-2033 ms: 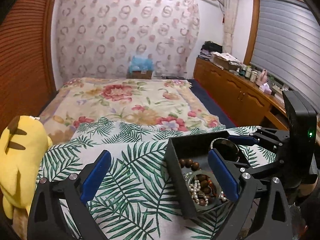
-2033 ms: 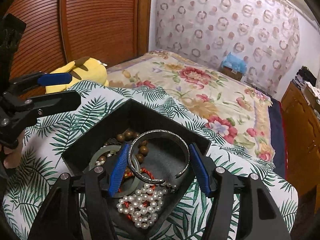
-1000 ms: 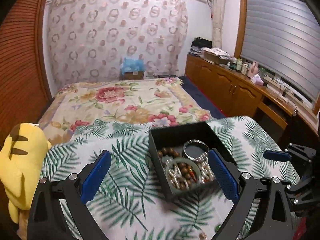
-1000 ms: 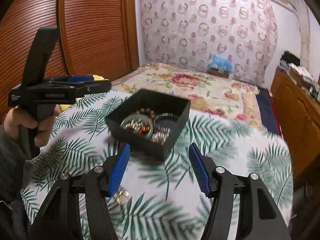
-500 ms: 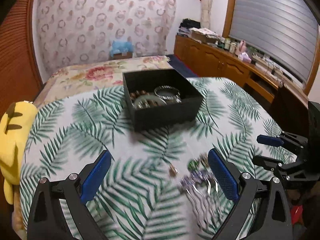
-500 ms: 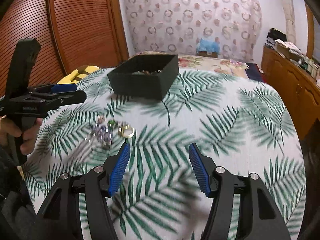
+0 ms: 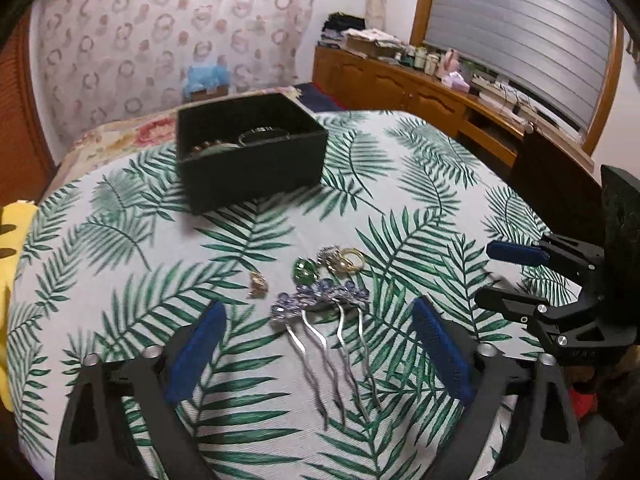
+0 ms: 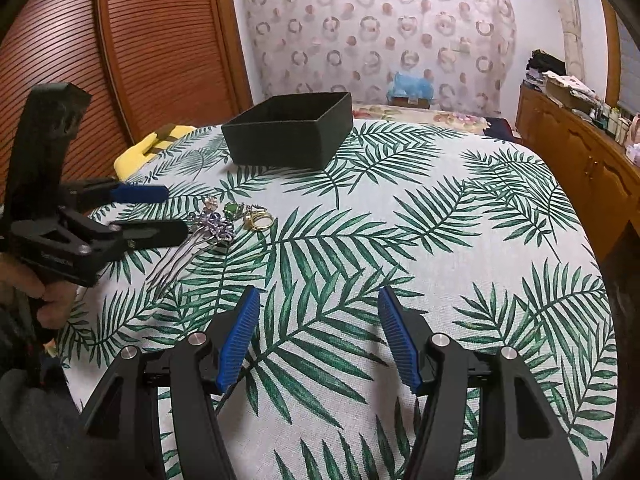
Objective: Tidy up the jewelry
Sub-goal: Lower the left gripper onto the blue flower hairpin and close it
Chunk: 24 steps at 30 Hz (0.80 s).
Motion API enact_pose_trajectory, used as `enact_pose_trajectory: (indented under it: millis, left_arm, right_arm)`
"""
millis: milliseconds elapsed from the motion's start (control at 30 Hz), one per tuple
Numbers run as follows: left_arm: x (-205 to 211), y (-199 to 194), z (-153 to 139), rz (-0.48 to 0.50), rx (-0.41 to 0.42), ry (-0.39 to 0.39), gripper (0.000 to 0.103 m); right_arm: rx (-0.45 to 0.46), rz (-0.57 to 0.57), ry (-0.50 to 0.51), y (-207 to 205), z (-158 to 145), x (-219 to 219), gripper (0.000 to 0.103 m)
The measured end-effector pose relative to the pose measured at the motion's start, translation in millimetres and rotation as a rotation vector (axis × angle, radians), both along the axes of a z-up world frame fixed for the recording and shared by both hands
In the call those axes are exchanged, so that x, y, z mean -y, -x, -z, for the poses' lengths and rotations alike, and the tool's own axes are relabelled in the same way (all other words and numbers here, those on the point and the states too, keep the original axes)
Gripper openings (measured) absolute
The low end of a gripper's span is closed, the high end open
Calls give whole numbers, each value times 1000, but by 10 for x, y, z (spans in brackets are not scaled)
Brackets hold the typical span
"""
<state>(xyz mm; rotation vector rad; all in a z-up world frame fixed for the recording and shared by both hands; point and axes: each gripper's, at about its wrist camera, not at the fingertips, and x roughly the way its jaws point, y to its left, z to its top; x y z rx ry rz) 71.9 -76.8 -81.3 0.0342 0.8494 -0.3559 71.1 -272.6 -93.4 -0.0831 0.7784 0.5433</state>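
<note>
Hairpin (image 7: 320, 304) between closing left gripper (image 7: 320, 344) jaws — untouched

A home bedroom, a floral bedspread (image 7: 120, 136) lay beyond the palm-print counter (image 8: 400, 216), a ring-patterned curtain (image 8: 380, 28) hung behind the bed, cluttered wooden cabinets (image 7: 420, 92) stood right of it, a slatted wardrobe door (image 8: 160, 40) left.
</note>
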Motion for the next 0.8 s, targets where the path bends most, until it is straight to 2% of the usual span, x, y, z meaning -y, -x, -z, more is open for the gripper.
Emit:
enact_pose_trajectory:
  millis: [267,533,600,800]
  left_arm:
    - [141,-121,180,10,-31,-75,81]
    - [202,-137,254,15,-23,-137,70]
    - [180,-115,238,18,-14,-137,59]
    - [105,-54,199,3,-7,-101,59]
  right_arm:
    - [1,-4,-4,-7,4,-20,64]
    - [1,-4,-4,-5,7,-22,64]
    - [1,-4,-4,-4,7,-21,64]
    - [1,-4,-1,-4,6,-21,64]
